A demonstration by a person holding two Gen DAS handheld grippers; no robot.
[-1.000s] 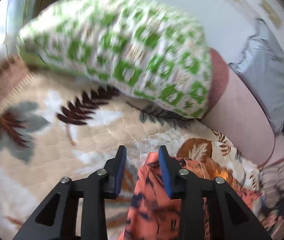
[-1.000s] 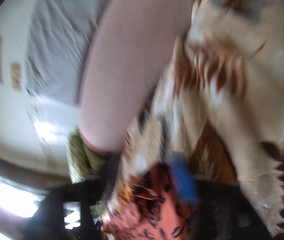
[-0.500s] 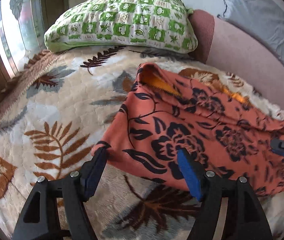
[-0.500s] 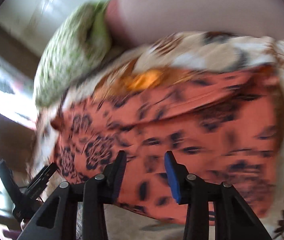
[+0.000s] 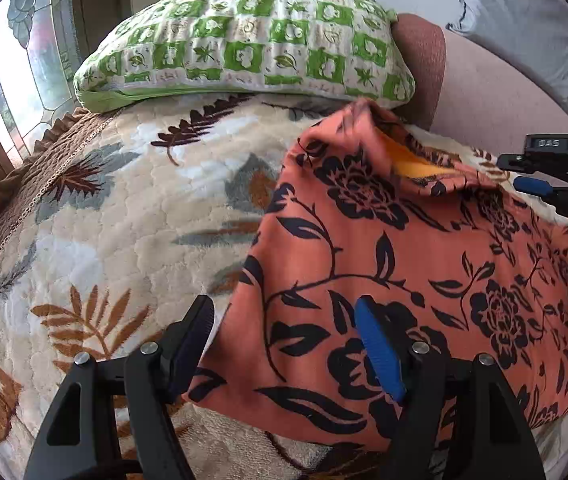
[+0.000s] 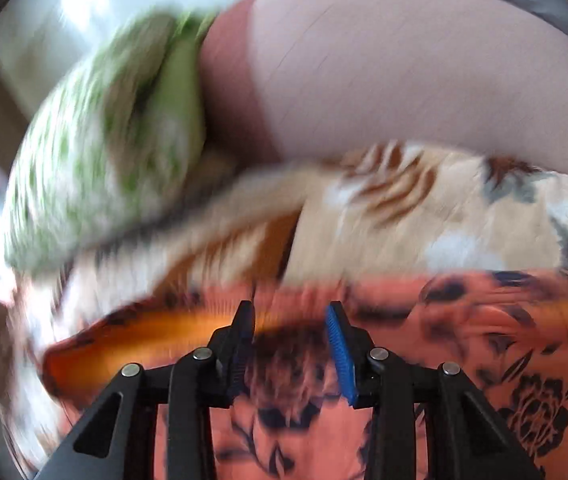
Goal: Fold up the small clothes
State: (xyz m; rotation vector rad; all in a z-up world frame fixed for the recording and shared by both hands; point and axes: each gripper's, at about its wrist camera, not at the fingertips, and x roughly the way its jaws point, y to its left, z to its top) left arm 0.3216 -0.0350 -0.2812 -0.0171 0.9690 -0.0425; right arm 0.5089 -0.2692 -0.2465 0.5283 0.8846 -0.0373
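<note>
An orange garment with black flowers lies spread on the leaf-patterned blanket; its yellow-orange inner lining shows at the far edge. My left gripper is open, its jaws astride the garment's near left corner. My right gripper is open over the garment, near its lined far edge; that view is blurred. The right gripper also shows at the right edge of the left wrist view.
A green-and-white checked pillow lies at the head of the bed against a pink headboard. A grey cushion is at the back right. A stained-glass window stands at the left.
Both grippers let go of the garment and opened. The garment now lies spread flat. My left gripper has closed in on its near left corner; my right gripper swung toward the far edge.
</note>
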